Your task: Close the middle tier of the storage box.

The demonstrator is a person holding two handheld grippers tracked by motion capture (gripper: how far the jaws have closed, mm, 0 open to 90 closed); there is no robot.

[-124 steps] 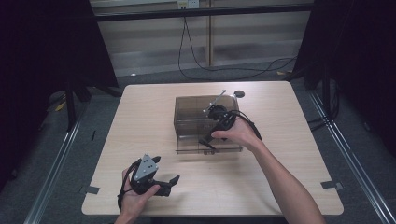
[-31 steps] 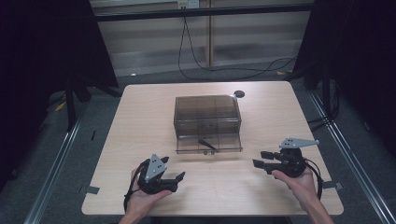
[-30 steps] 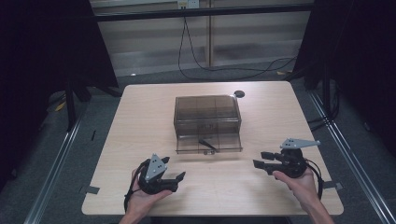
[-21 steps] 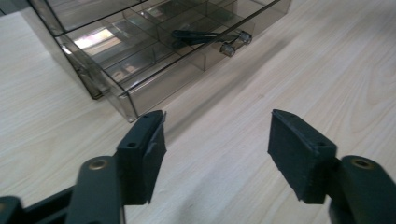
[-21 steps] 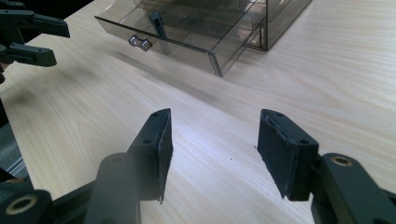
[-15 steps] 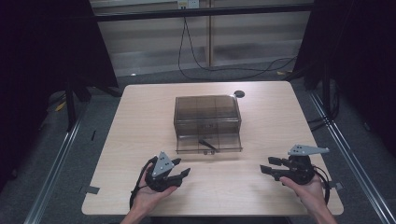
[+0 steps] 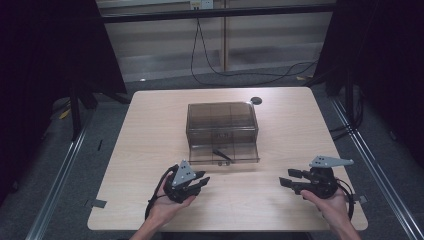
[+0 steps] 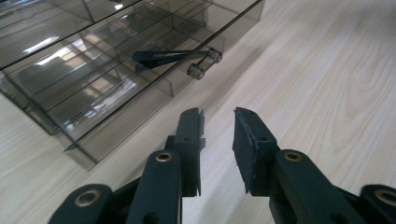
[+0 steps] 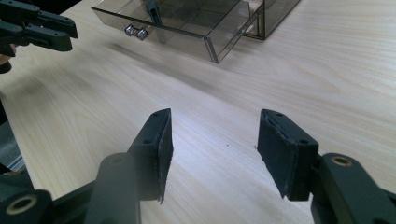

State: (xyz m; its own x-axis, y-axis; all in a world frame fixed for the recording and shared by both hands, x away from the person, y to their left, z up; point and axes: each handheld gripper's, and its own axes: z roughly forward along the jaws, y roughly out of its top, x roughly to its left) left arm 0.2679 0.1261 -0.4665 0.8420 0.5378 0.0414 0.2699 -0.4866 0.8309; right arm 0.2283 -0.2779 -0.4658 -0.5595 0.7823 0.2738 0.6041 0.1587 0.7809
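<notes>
Smoked plastic box (image 7: 222, 124) at desk (image 7: 150, 130) centre, its drawer (image 7: 223, 154) pulled out, a dark tool (image 7: 221, 154) inside. Left gripper (image 7: 199, 182) just short of the drawer, jaws have just been closing, nothing between them. Right gripper (image 7: 289, 180) released, well apart. Line up squarely on the knobs (image 8: 203, 63), push straight and slow

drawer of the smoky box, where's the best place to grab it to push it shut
Probably the two small metal knobs on the front of the open drawer, approached from the near table edge. They jut toward the person, and the left gripper, its jaws just narrowed and empty, is closest. The dark tool inside lies clear of them.
</notes>
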